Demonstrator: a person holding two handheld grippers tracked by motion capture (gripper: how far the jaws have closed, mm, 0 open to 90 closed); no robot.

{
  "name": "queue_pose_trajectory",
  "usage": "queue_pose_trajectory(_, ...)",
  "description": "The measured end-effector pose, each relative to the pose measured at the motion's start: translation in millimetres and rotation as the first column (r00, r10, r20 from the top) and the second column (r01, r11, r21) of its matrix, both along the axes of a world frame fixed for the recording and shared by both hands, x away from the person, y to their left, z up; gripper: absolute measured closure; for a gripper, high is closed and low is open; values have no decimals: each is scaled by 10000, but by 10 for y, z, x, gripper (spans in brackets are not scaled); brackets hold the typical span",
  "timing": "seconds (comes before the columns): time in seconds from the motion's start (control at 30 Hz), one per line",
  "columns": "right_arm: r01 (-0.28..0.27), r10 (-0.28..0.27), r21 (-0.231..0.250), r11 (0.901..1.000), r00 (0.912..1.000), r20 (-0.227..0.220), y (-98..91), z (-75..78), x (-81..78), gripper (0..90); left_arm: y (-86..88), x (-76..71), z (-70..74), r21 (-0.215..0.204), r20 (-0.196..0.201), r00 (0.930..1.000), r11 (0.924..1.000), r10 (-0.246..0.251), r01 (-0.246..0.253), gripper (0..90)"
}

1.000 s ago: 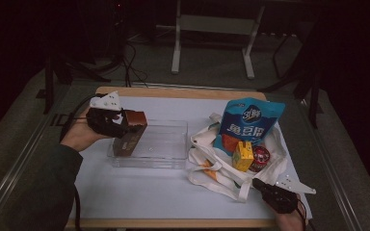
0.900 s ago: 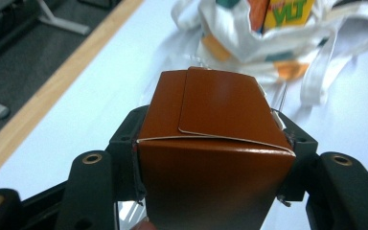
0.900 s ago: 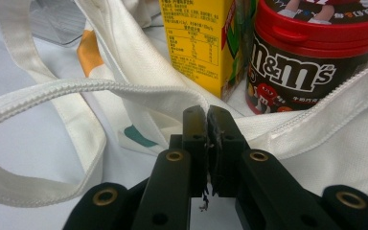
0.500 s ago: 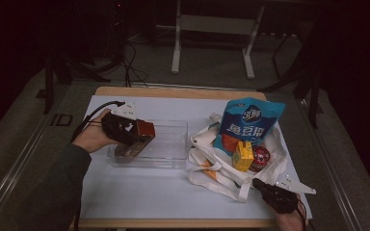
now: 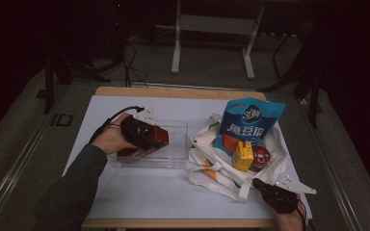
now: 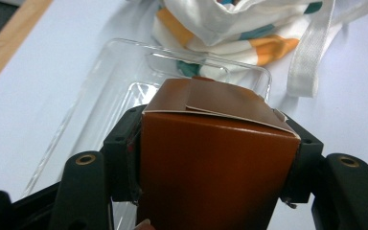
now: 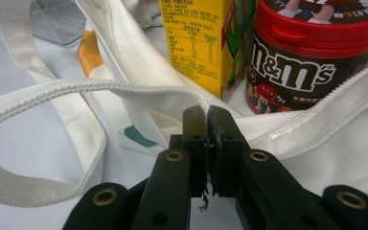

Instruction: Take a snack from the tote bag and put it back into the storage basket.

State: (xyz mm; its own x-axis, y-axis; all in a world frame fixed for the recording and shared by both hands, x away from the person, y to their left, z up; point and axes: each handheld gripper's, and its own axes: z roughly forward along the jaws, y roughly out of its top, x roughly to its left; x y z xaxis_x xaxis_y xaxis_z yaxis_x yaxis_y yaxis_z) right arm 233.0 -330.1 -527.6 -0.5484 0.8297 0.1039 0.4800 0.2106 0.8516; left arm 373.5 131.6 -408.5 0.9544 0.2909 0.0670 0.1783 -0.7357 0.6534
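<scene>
The table carries a white sheet. On it, at about 3 o'clock from the centre, lies a white tote bag with orange and teal patches, its mouth open toward 12 o'clock. A blue snack bag stands in it at the 12 o'clock end, with a yellow juice box and a red-lidded candy tub side by side just below, toward 6 o'clock.

At 9 o'clock from the tote, just beside it, sits a clear plastic tray. The left gripper reaches in from 8 o'clock over the tray's left end with a brown carton between its jaws. In the left gripper view the pads press on both sides of the carton, which hangs above the tray floor; whether its lower edge touches the tray I cannot tell. The jaws have just been opening a little, yet the carton is gripped.

The right gripper sits at 5 o'clock on the table, its jaws closed together on the fabric edge of the tote, right below the juice box and tub.
</scene>
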Motion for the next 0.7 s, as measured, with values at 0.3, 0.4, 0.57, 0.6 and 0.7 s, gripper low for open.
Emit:
queue_pose_trajectory(0.3,-12,12,-16,10000,10000,11,0,1,1,861,-233,15,-94,227,-274,9995,9996,-156,163,376)
queue_pose_trajectory(0.4,-13,13,-22,10000,10000,10,0,2,0,861,-342,23,-149,295,-393,9990,9993,-232,244,372)
queue_pose_trajectory(0.57,-11,11,-28,10000,10000,12,0,2,0,861,-467,34,-224,412,-564,9982,9989,-196,220,365)
queue_pose_trajectory(0.6,-13,13,-28,10000,10000,12,0,3,0,861,-490,38,-236,495,-606,9979,9985,-210,240,365)
queue_pose_trajectory(0.7,-16,16,-31,10000,10000,13,0,3,0,861,-559,43,-265,580,-778,9966,9978,-289,335,364)
